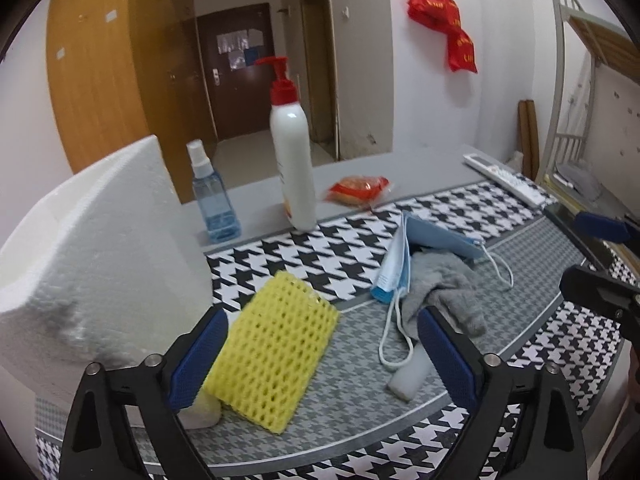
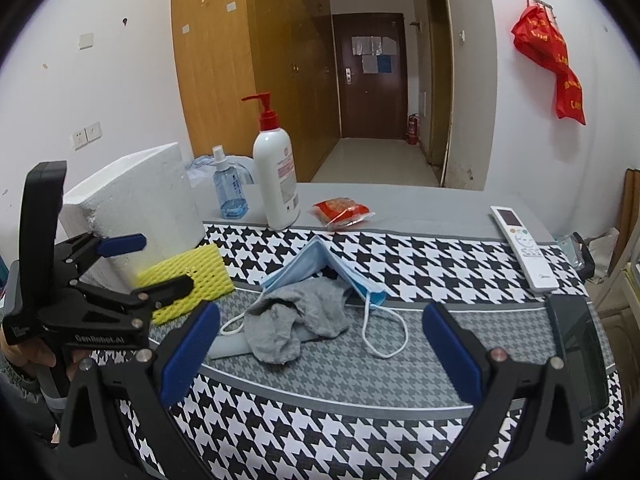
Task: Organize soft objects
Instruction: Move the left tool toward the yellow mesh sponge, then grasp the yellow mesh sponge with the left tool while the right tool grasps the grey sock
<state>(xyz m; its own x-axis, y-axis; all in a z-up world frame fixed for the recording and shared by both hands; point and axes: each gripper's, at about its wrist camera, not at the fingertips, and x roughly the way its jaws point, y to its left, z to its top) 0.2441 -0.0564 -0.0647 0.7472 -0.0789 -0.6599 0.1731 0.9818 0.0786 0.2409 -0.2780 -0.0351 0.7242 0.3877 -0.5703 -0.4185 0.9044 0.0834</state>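
A yellow foam net sleeve (image 1: 272, 356) lies on the houndstooth mat next to a white foam box (image 1: 92, 264). My left gripper (image 1: 320, 356) is open, its left finger beside the sleeve. A grey sock (image 1: 444, 292) lies by blue face masks (image 1: 432, 240), with a white foam strip (image 1: 408, 378) below. In the right wrist view my right gripper (image 2: 320, 356) is open and empty, hovering before the sock (image 2: 300, 316) and masks (image 2: 320, 264). The sleeve (image 2: 188, 280) and the left gripper (image 2: 152, 266) show at its left.
A white pump bottle (image 2: 276, 176), a blue spray bottle (image 2: 228, 188), a red snack packet (image 2: 340, 210) and a white remote (image 2: 524, 248) stand along the back of the table. A dark phone (image 2: 580, 344) lies at the right edge.
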